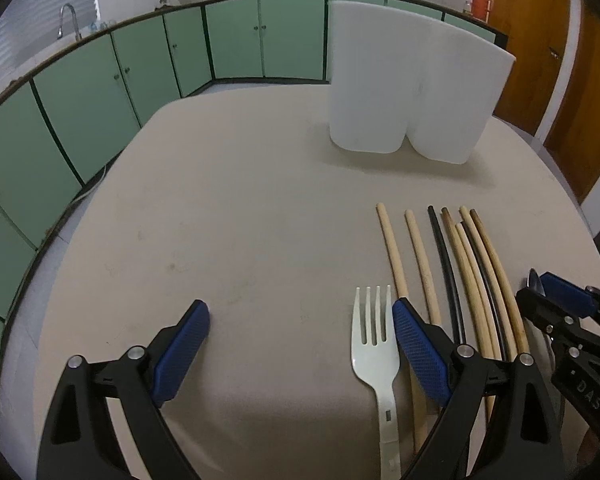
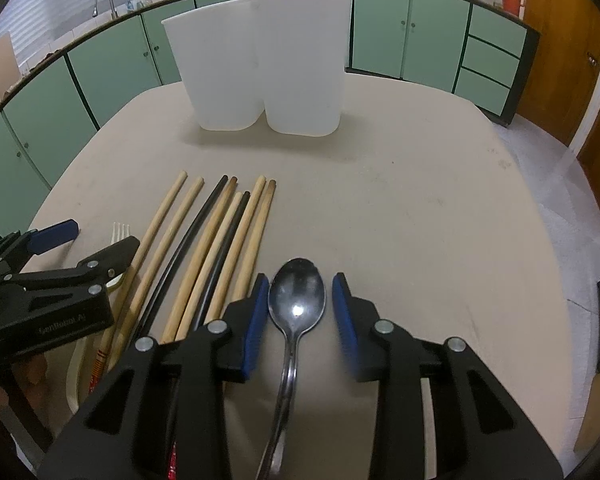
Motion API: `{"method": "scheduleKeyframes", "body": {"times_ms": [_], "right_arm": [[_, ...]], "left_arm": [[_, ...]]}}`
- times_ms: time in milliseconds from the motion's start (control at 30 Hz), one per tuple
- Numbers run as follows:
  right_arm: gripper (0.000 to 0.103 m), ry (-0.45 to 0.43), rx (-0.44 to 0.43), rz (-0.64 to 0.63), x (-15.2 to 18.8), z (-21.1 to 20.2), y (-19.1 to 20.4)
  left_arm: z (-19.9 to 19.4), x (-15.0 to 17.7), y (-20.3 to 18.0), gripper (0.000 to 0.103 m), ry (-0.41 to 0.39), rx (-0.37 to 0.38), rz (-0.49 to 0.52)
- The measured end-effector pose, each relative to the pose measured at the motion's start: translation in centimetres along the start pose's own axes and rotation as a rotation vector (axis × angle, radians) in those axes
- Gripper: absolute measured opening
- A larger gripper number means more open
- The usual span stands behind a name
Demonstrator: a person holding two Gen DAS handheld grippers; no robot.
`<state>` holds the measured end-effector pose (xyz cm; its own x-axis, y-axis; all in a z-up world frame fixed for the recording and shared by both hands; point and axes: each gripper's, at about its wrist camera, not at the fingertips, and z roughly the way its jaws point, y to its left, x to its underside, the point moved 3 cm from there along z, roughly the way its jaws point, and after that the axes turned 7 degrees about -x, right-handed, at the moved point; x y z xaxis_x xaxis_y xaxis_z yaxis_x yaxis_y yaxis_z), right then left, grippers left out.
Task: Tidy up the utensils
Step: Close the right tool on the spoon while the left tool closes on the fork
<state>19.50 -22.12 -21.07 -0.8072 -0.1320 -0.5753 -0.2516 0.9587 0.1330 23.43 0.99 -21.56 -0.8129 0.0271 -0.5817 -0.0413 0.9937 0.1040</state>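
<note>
Right wrist view: dark metal spoon [image 2: 297, 296] lies on the beige table [image 2: 420, 208], bowl between the right gripper [image 2: 300, 308] pads, which flank it without pressing. Wooden and black chopsticks [image 2: 220, 240] lie just left, loose. Left gripper [image 1: 300, 340] gapes wide over the white plastic fork [image 1: 374, 344]. The white two-compartment holder [image 2: 268, 68] stands well beyond. Judgement: nothing visibly sorted yet.

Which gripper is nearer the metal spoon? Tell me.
Right. The right gripper straddles the spoon, its bowl between the pads. The left gripper is further left, beyond the chopsticks, around the white fork.
</note>
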Motion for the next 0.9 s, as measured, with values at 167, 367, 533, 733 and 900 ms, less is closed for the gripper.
{"method": "scheduleKeyframes", "body": {"times_ms": [167, 367, 533, 733, 900], "right_arm": [[0.034, -0.004, 0.001, -0.006, 0.0, 0.0, 0.0], [0.038, -0.003, -0.005, 0.011, -0.1, 0.1, -0.4], [0.028, -0.004, -0.006, 0.008, -0.3, 0.2, -0.3], [0.028, -0.026, -0.012, 0.029, -0.3, -0.6, -1.0], [0.028, -0.105, -0.032, 0.067, -0.8, -2.9, -2.0]], "left_arm": [[0.3, -0.3, 0.3, 0.089, 0.005, 0.008, -0.008], [-0.2, -0.2, 0.1, 0.062, -0.007, 0.038, 0.015], [-0.7, -0.4, -0.1, 0.03, -0.008, 0.08, 0.019], [-1.7, -0.4, 0.2, 0.02, -0.043, 0.129, -0.006], [-5.0, -0.3, 0.7, 0.02, -0.165, 0.162, -0.012]]}}
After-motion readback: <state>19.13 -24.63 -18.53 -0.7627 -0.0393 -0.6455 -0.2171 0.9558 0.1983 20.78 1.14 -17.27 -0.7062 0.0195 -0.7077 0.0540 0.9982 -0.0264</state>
